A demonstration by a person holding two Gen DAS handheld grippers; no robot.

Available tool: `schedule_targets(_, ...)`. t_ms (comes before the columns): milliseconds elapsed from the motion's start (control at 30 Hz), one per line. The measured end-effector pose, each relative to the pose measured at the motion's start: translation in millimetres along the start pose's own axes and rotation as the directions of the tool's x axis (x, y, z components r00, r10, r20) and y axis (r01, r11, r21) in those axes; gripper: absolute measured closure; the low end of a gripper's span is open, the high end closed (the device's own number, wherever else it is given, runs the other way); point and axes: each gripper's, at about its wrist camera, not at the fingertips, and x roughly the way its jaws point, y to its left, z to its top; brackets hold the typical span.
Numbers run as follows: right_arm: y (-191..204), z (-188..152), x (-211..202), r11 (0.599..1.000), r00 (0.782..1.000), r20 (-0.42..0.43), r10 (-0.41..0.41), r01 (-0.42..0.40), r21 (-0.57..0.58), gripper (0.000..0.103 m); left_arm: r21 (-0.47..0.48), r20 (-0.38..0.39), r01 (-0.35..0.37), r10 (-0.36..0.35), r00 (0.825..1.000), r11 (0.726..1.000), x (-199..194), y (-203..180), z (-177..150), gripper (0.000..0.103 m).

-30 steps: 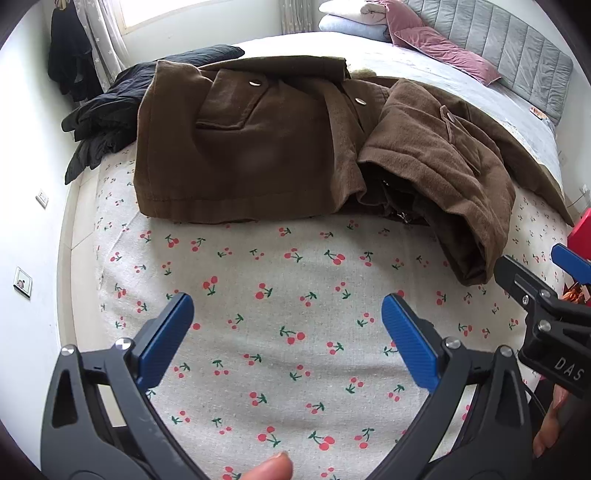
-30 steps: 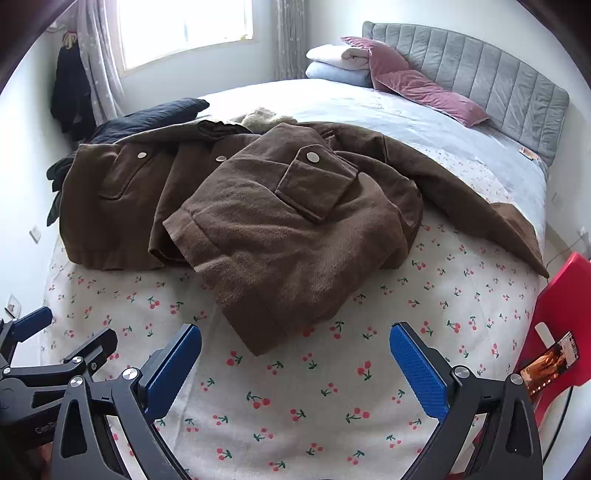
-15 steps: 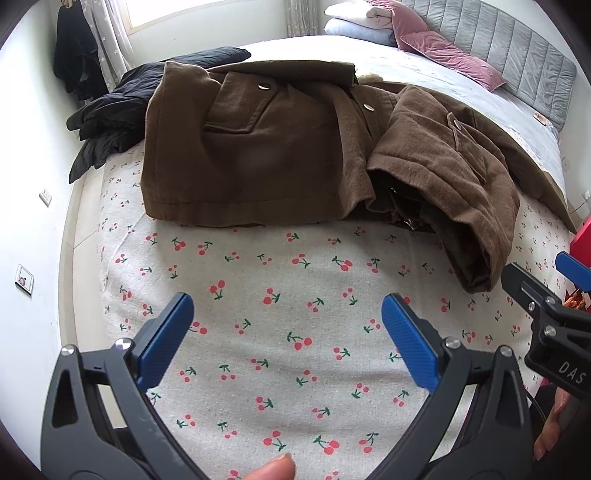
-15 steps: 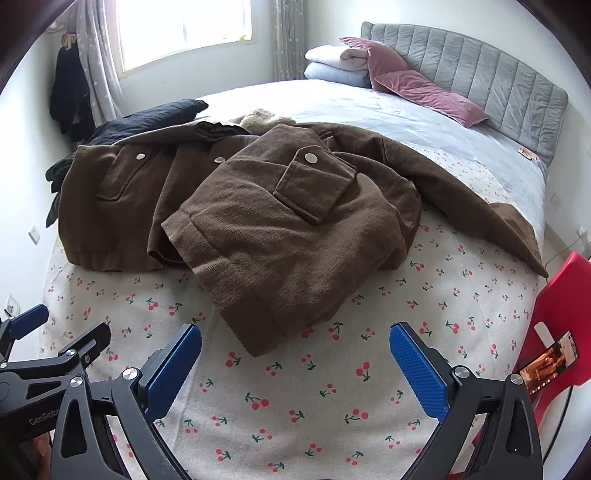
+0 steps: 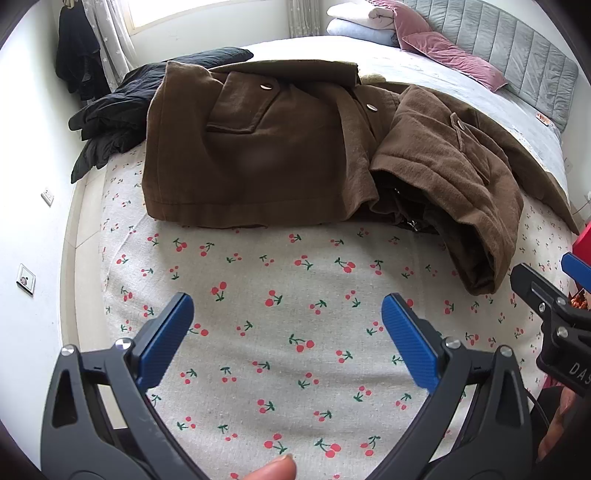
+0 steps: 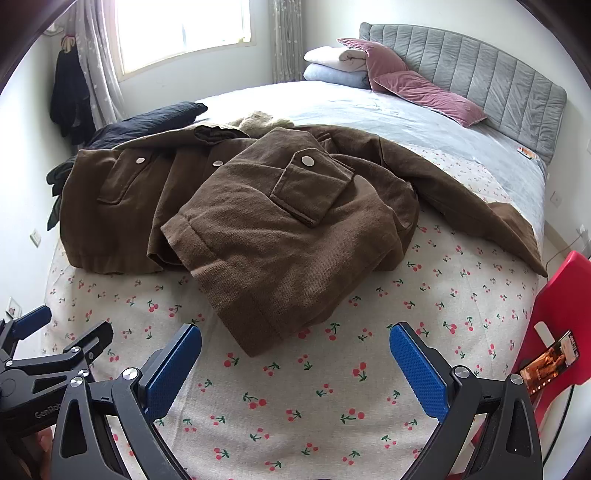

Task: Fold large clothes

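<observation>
1. Keeping the left gripper (image 5: 282,334) spread wide and empty above the cherry sheet (image 5: 280,266), probably for reaching the near hem.
2. Holding the right gripper (image 6: 295,363) likewise released, gripping nothing, just short of the folded-over corner.
3. Lying ahead on the bed (image 6: 369,110): the brown jacket (image 6: 280,225), its right half doubled over the left, one sleeve (image 6: 491,218) trailing out, likely awaiting tucking.
4. Resting behind it, apart: a black coat (image 5: 122,114).

Soft daylight enters through the bright, overexposed rectangular window (image 6: 184,33) at the back. Shadows are faint; both fisheye views bend and darken at corners.
</observation>
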Motion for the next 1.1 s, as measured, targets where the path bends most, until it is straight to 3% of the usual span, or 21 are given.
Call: schedule_targets(1100,0.4,12.4,7.7,1.000,1.000,-0.003,0.017,-0.017,-0.014,0.000,-0.033,0.007,-0.003,0.003,1.000,0.999,10.7,-0.7,8.7,0.002)
